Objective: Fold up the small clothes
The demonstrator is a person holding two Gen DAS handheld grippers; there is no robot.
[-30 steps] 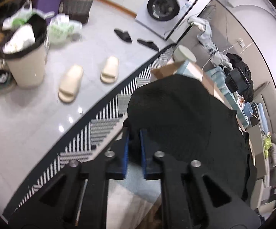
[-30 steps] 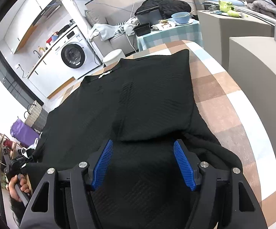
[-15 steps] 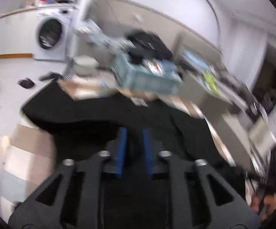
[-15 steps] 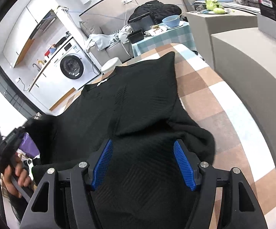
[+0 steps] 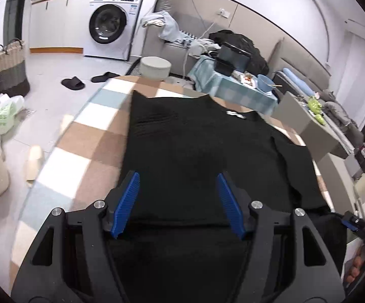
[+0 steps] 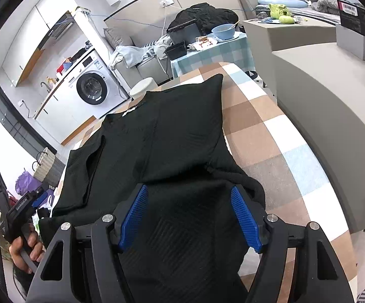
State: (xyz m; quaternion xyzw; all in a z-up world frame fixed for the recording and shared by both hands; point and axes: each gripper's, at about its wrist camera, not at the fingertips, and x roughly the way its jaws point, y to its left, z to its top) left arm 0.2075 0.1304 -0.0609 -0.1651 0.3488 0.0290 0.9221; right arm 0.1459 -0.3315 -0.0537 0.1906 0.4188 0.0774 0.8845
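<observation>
Your left tool (image 5: 177, 202) hung with its blue pads spread wide, gripping nothing, over the black garment (image 5: 202, 151) (a knit top, neckline at the far end). Your right tool (image 6: 190, 214) was likewise wide apart and empty above it. That garment lay on the checked worktop (image 6: 258, 136), both side edges folded inward.

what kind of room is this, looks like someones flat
Most likely a lived-in flat, an open laundry and living area. A front-loading washing machine stands under a counter, slippers lie on the tiled floor, and a black garment is spread on a checked tabletop.
</observation>
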